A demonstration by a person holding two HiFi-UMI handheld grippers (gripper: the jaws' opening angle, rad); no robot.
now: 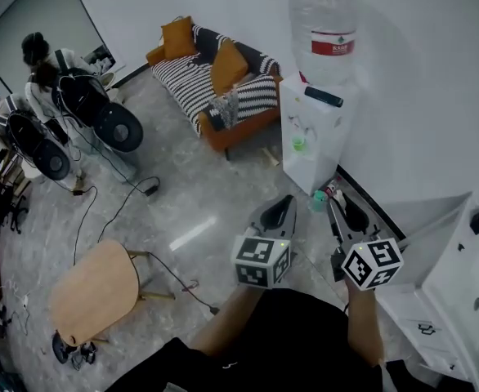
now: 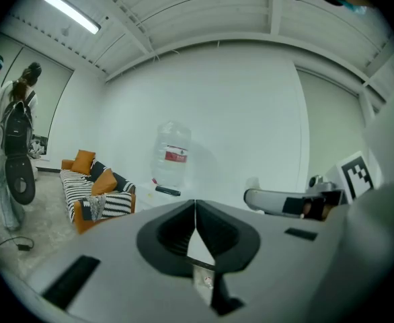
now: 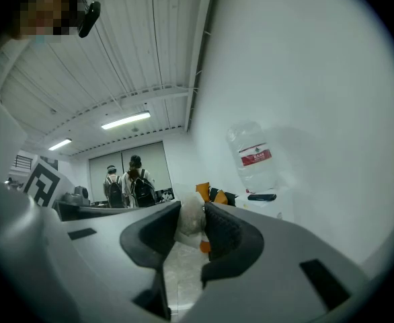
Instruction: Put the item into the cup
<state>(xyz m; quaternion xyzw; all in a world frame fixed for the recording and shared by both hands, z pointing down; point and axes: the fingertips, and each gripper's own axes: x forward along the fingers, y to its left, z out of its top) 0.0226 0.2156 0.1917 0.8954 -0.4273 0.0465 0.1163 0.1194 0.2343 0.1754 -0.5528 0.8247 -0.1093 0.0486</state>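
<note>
1. My right gripper (image 3: pixel 192 214) pinched the item (image 3: pixel 189 226) between its jaws: a pale, crumpled-looking lump with an orange bit at its lower edge.
2. My left gripper (image 2: pixel 195 206) sat with jaws pressed together.

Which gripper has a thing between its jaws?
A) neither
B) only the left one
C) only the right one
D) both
C: the right gripper has its jaws pressed on a pale item with an orange part, while the left gripper has its jaws together with nothing between them.

Striped sofa (image 1: pixel 186 76), water dispenser (image 1: pixel 311 141), perhaps stool (image 1: pixel 92 291)
</note>
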